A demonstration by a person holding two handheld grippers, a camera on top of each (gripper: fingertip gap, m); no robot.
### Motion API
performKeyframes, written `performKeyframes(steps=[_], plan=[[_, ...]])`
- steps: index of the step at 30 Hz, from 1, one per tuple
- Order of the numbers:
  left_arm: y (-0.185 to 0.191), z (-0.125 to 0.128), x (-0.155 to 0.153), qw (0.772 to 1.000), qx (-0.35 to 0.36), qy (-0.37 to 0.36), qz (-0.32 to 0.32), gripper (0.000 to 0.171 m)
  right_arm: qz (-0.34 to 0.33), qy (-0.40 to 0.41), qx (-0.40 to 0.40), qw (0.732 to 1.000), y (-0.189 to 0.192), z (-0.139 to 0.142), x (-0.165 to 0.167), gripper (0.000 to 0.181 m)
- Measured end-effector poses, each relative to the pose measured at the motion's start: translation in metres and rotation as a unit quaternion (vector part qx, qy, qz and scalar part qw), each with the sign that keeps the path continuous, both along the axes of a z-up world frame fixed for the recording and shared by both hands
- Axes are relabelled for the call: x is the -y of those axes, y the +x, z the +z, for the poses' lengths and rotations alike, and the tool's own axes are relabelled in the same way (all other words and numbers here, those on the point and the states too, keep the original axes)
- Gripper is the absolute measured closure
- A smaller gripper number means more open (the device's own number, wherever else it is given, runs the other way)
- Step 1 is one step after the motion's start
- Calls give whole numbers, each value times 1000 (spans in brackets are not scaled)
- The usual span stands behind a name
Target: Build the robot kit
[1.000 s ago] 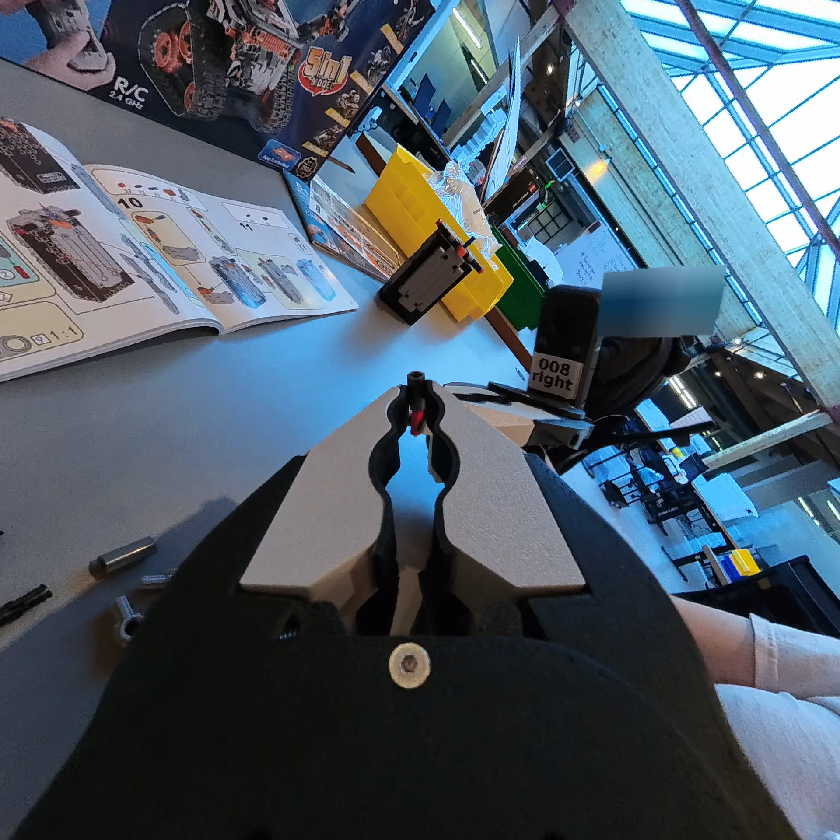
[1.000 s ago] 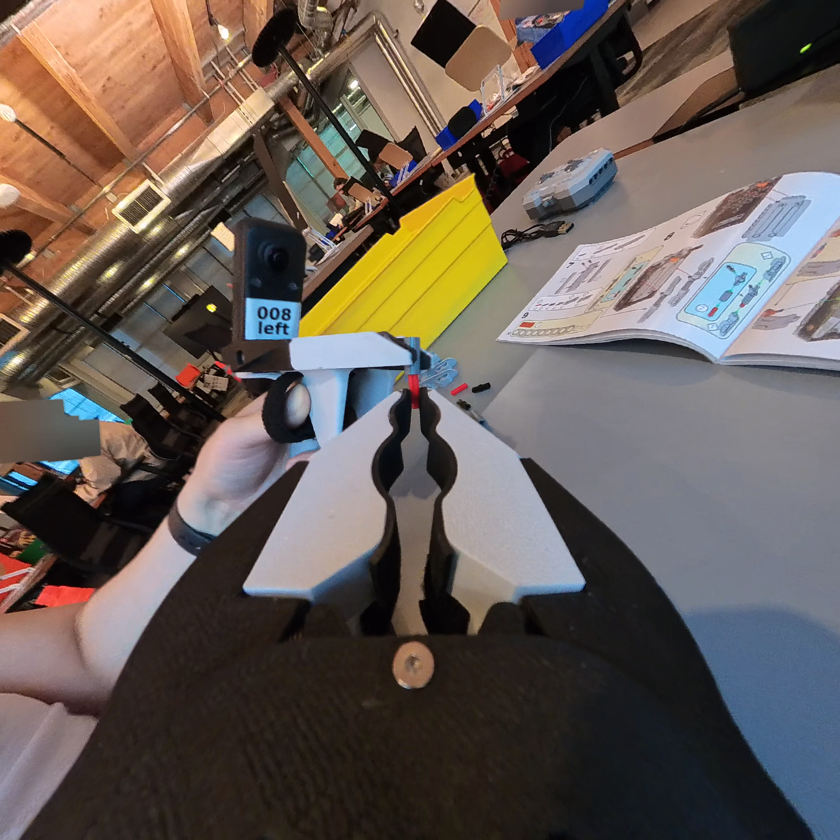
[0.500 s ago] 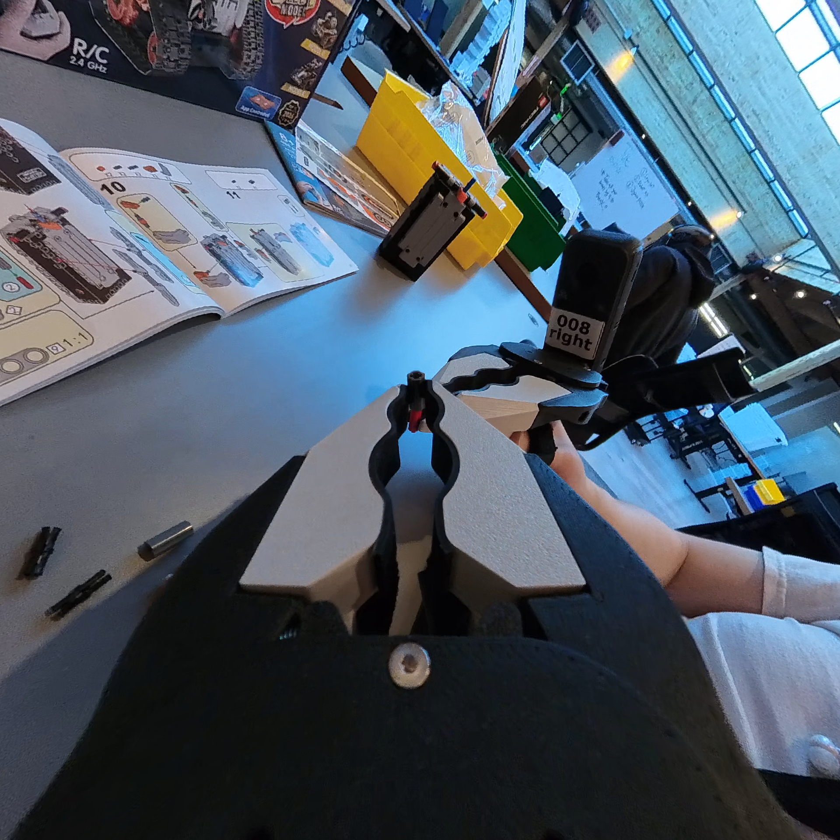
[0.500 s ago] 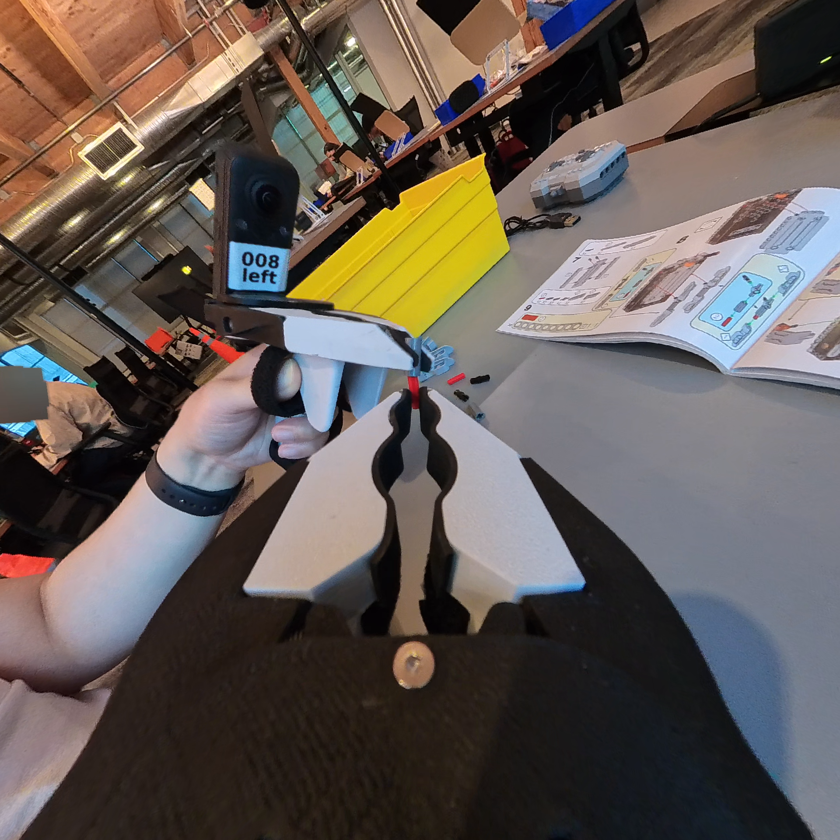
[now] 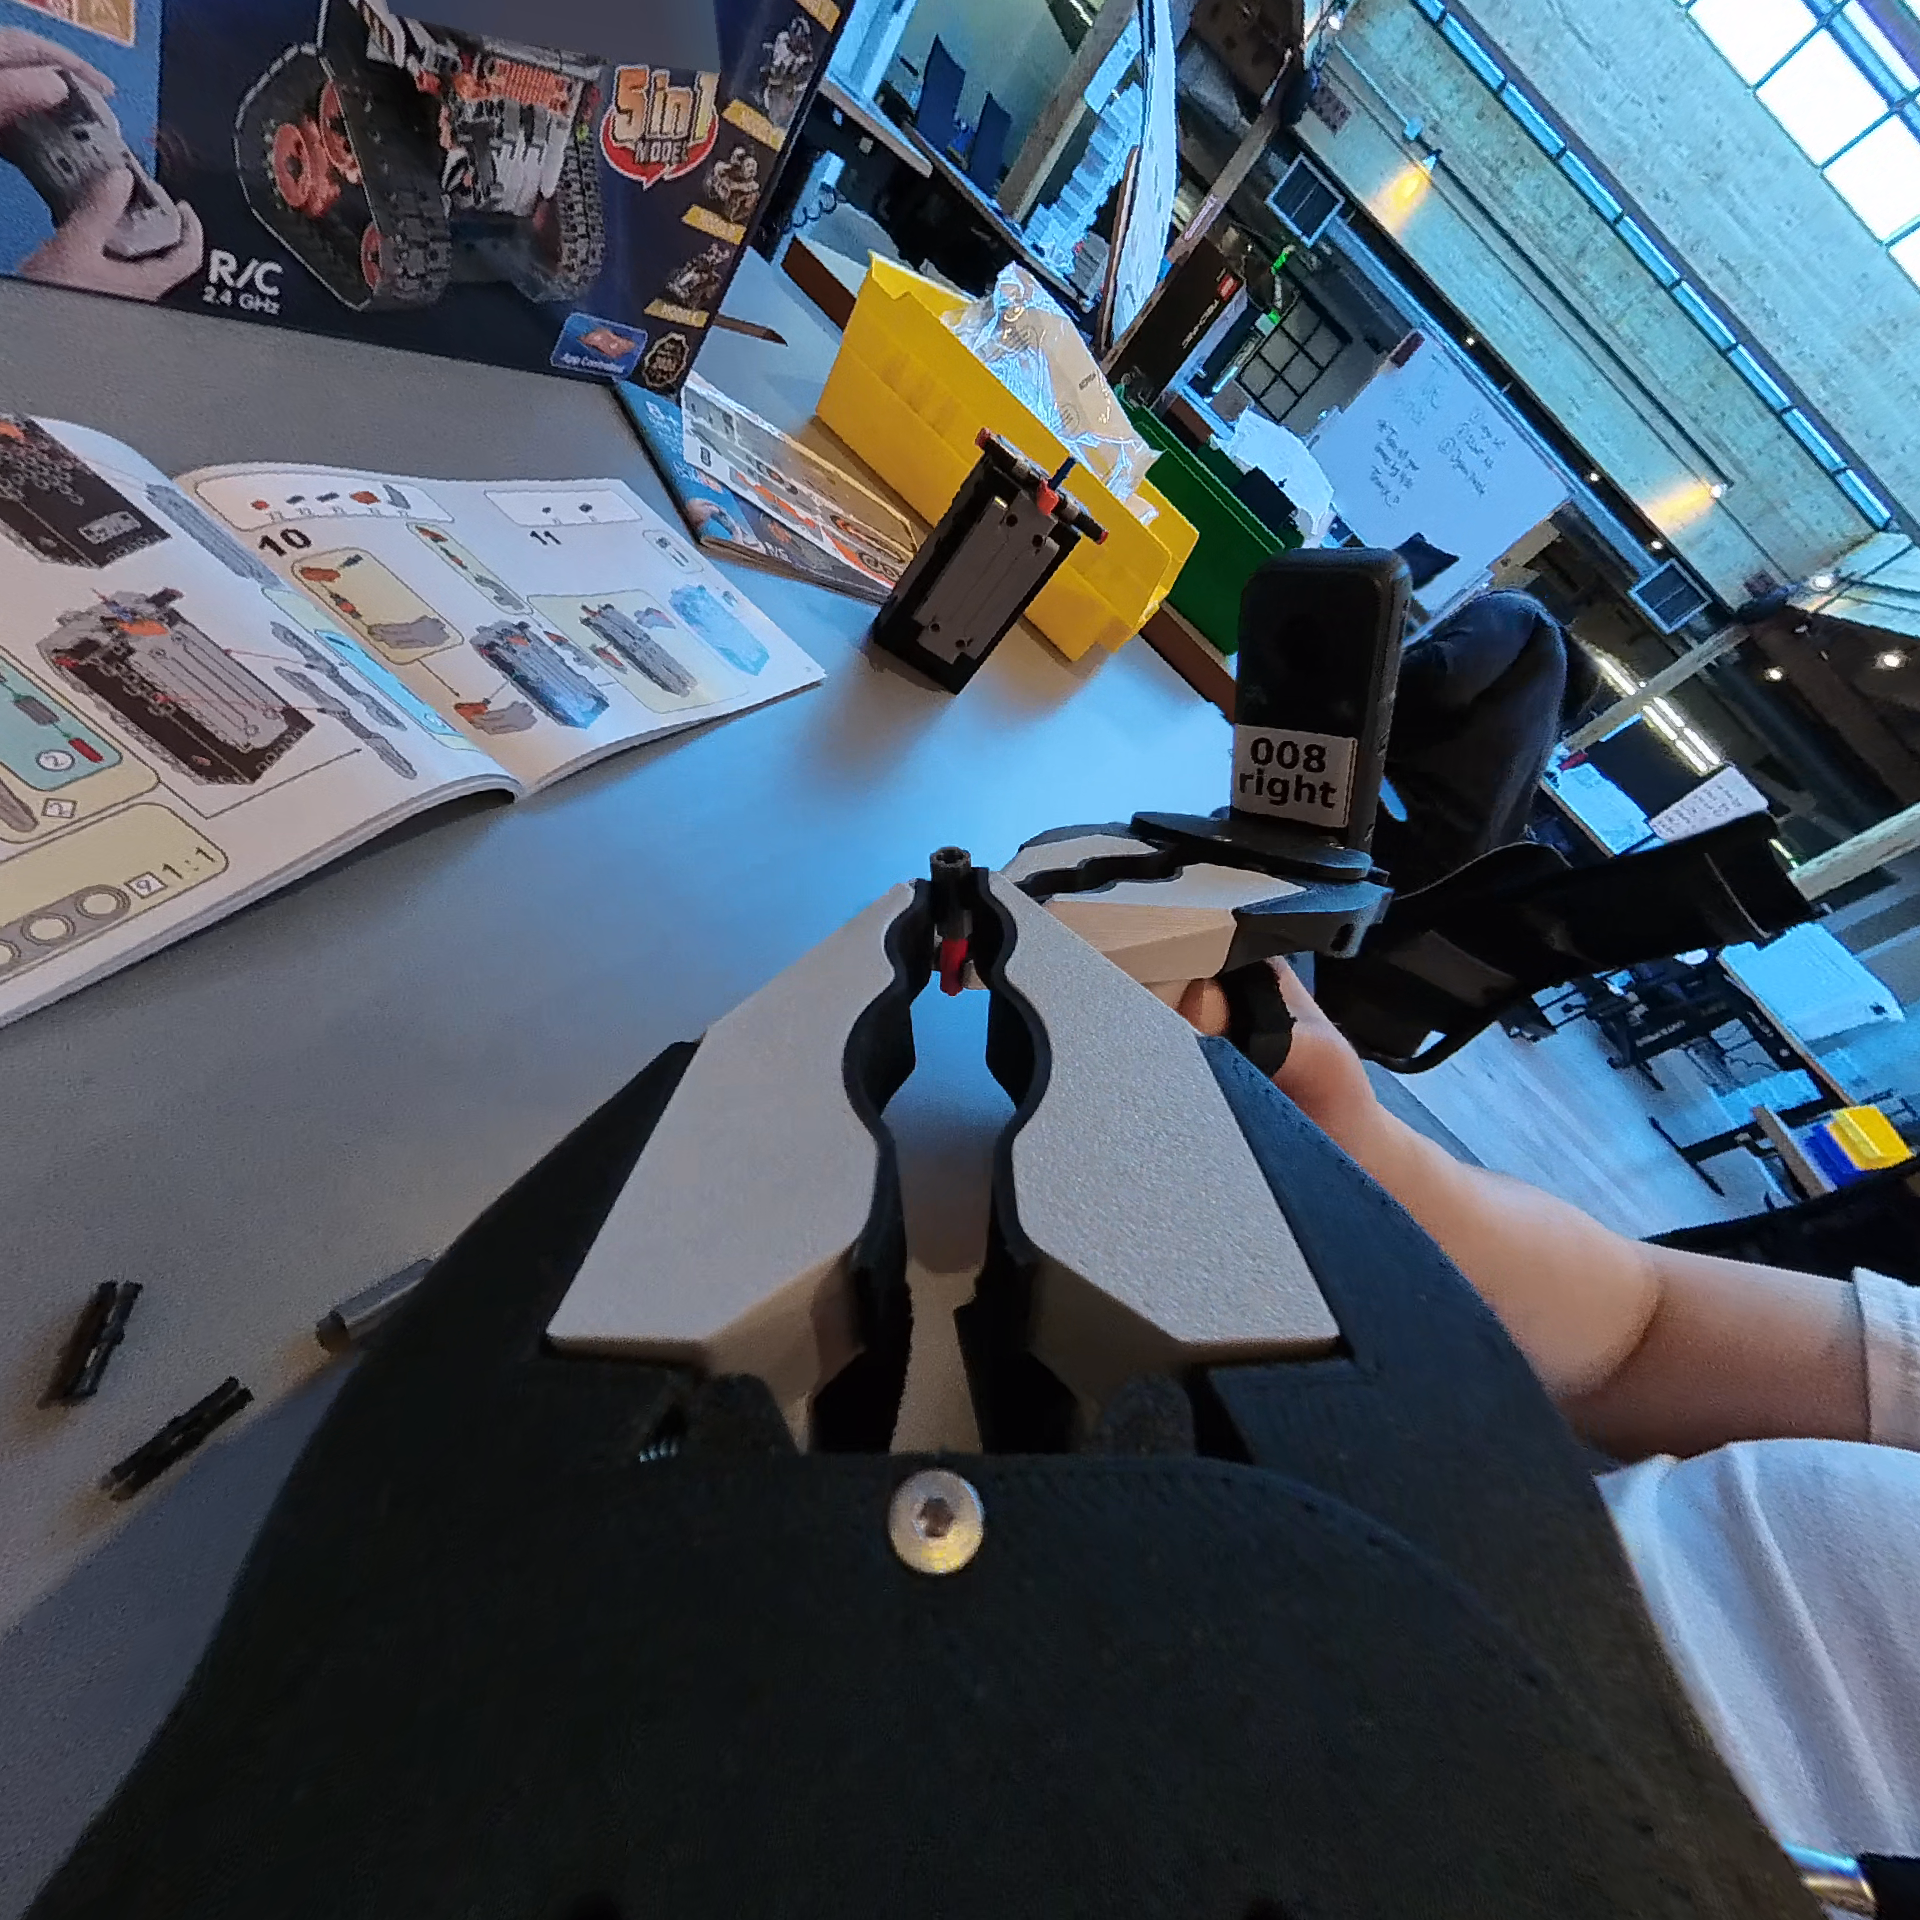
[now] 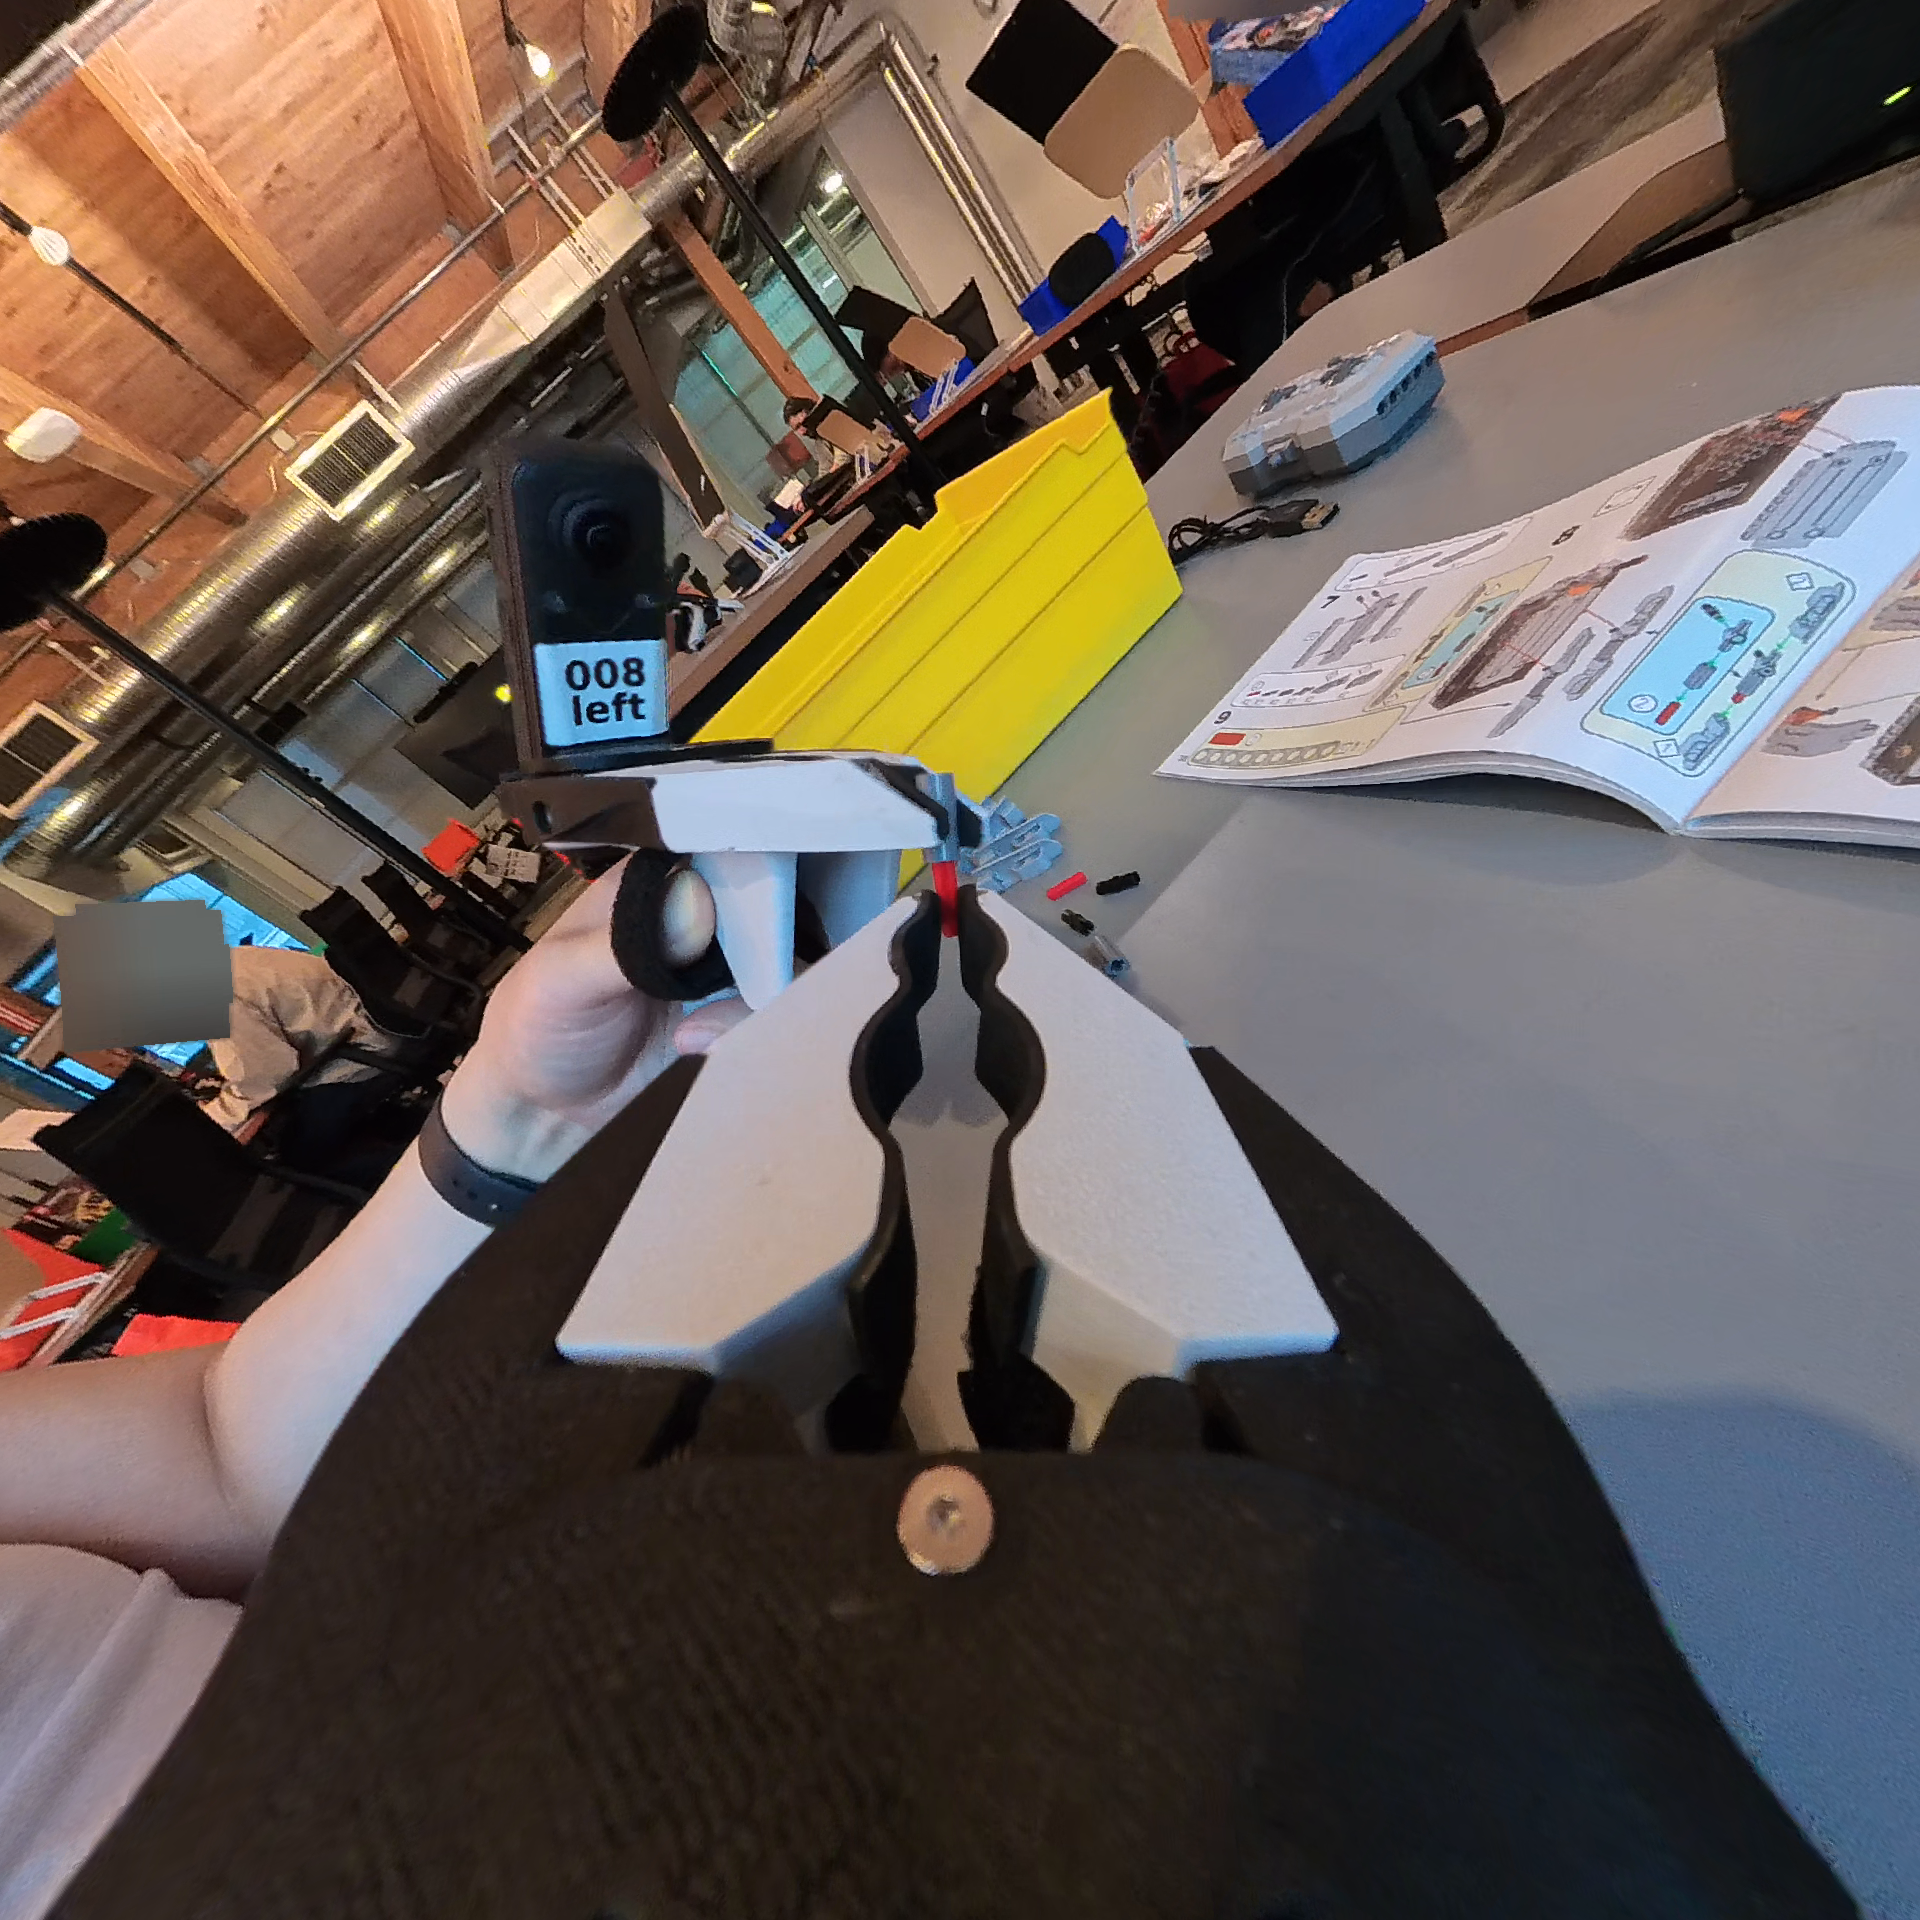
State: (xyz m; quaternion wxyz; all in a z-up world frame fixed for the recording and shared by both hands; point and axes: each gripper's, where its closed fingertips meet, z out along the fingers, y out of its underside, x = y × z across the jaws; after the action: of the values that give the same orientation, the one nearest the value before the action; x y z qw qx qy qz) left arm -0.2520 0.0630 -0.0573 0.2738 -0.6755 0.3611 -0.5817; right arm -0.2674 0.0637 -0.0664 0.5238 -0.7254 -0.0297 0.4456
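My left gripper is shut on a small dark connector that pokes out past its tips. A short red axle hangs from the connector between the jaws. My right gripper is shut on the same red axle. The two grippers meet tip to tip above the grey table. The right gripper comes in from the right in the left wrist view. The left gripper comes in from the left in the right wrist view, with the grey connector at its tip.
An open instruction booklet, a yellow bin, a black block assembly and a kit box lie beyond. Loose black pins, grey parts and a grey battery unit sit on the table. Only a small space, under 4 cm, lies between the two pairs of fingers.
Both grippers have stayed shut and tip to tip. The pair has shifted slightly, and the right gripper and the hand holding it now show more fully in the left wrist view.
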Motion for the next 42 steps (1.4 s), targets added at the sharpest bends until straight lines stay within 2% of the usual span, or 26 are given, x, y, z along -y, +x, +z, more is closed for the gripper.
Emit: performKeyframes(steps=[5,10,17,29,34,42], plan=[[2,1,0,1000,13,7,8,167,-5,0,-5,1000,3,1,0,180],[-1,-2,0,1000,-2,-7,-5,167,-7,7,37,999,-2,-3,0,180],[-4,-3,1,999,4,-47,-15,167,-5,10,49,999,-4,-3,1,180],[-5,-5,1,1000,-10,-1,-5,167,5,-1,34,999,-5,-5,0,180],[-7,-4,0,999,10,-53,-10,167,17,-2,15,1000,-7,-4,0,179],[-8,-5,-3,995,27,-91,-6,167,24,-8,1,1000,-8,-5,-1,179]])
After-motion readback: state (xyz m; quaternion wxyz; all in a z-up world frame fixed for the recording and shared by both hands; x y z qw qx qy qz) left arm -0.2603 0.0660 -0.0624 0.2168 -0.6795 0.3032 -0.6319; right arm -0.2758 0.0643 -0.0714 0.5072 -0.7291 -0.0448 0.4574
